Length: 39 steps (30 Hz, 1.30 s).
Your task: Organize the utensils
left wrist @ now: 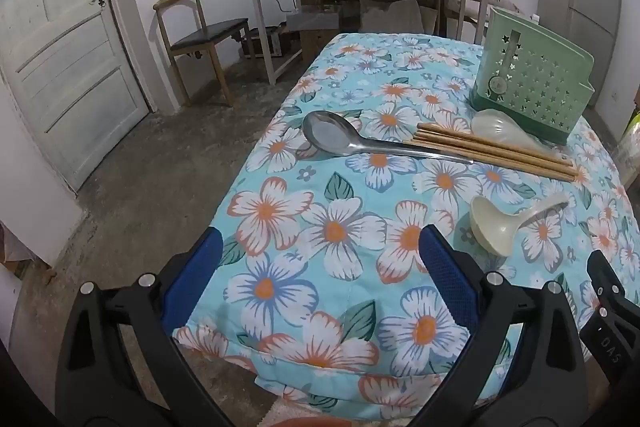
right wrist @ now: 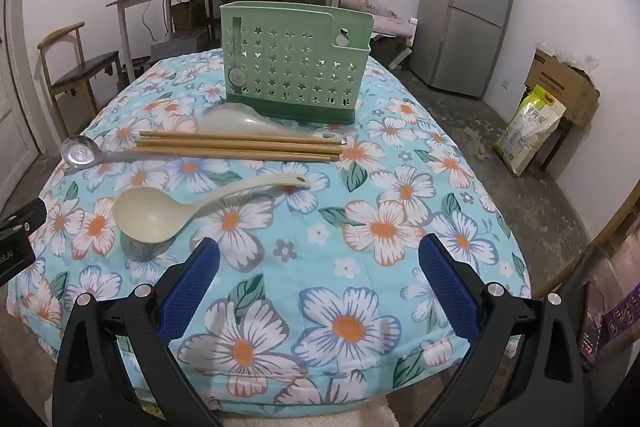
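1. A bare-walled room with a white door at 9 o'clock, a cluttered grey side table at 12 and a silver fridge (right wrist: 466,7) at 2 surrounds the table (right wrist: 360,227), which is covered in a blue floral cloth.
2. Left to right in the right wrist view: the metal spoon (right wrist: 80,153) has its bowl at 9 o'clock and its handle running toward 3, partly under the chopsticks.
3. The cream ladle (right wrist: 146,213) sits nearest, with its bowl at 8 o'clock, mouth up, and its handle rising toward 2.
4. The wooden chopsticks (right wrist: 240,145) lie bundled, their long axis almost level from 9 to 3.
5. A translucent rice paddle (right wrist: 236,121) lies just behind them, touching the holder's base.
6. The green star-punched utensil holder (right wrist: 296,67) stands upright at 12, and nothing shows above its rim.
7. The left gripper (left wrist: 320,275) and the right gripper (right wrist: 320,275) both hover over the near edge of the table, fingers spread wide and empty.
8. Risks: I judge that lifting the spoon first could scatter the chopsticks overlapping its handle; the soft padded cloth may let thin chopsticks sink and slip out of a pinch; and a tall handle pushed in hard could tip the light holder.
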Each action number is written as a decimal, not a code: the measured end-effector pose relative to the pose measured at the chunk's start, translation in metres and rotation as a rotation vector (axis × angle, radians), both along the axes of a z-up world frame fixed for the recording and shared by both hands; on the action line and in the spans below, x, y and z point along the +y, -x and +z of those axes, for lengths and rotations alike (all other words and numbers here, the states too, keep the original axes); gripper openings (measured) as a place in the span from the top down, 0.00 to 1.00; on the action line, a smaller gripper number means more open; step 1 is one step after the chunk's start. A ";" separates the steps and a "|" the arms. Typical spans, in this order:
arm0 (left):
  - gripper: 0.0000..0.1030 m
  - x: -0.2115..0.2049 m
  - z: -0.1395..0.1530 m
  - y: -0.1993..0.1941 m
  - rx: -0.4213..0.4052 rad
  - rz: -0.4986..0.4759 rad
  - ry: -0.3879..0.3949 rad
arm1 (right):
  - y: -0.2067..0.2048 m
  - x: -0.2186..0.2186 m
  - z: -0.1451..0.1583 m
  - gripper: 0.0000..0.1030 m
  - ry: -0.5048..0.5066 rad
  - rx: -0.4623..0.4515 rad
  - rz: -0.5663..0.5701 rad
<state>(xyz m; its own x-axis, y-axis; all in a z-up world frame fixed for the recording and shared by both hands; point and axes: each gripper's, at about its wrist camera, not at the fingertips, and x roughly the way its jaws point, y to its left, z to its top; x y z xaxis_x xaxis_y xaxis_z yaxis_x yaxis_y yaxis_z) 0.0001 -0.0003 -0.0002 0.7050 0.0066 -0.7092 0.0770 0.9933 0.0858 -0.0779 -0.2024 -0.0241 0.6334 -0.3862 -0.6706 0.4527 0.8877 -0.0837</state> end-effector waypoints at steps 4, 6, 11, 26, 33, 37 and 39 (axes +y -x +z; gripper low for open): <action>0.08 -0.001 0.000 0.000 -0.001 0.001 0.001 | 0.000 0.000 0.000 0.06 -0.001 0.001 0.000; 0.08 -0.001 0.000 0.001 -0.002 0.000 0.001 | -0.001 0.000 -0.001 0.06 0.000 0.005 0.000; 0.08 0.000 0.000 0.000 0.005 -0.003 0.004 | 0.001 -0.002 0.000 0.06 -0.002 -0.001 -0.001; 0.08 -0.002 -0.006 0.002 0.009 -0.003 0.000 | 0.000 -0.002 0.003 0.06 -0.004 -0.006 0.006; 0.08 -0.002 -0.005 0.002 0.010 -0.002 -0.002 | -0.001 -0.001 0.005 0.06 -0.004 -0.006 0.009; 0.08 -0.002 -0.006 0.002 0.010 -0.002 -0.003 | -0.001 -0.001 0.004 0.06 -0.003 -0.007 0.008; 0.08 -0.003 -0.006 0.002 0.010 -0.001 -0.004 | -0.001 -0.001 0.004 0.06 -0.004 -0.006 0.009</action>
<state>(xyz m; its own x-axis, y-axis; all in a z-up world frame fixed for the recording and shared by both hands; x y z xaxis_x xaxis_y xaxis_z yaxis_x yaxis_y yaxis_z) -0.0017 -0.0028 -0.0061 0.6982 0.0083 -0.7159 0.0791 0.9929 0.0887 -0.0769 -0.2029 -0.0198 0.6412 -0.3774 -0.6681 0.4448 0.8923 -0.0771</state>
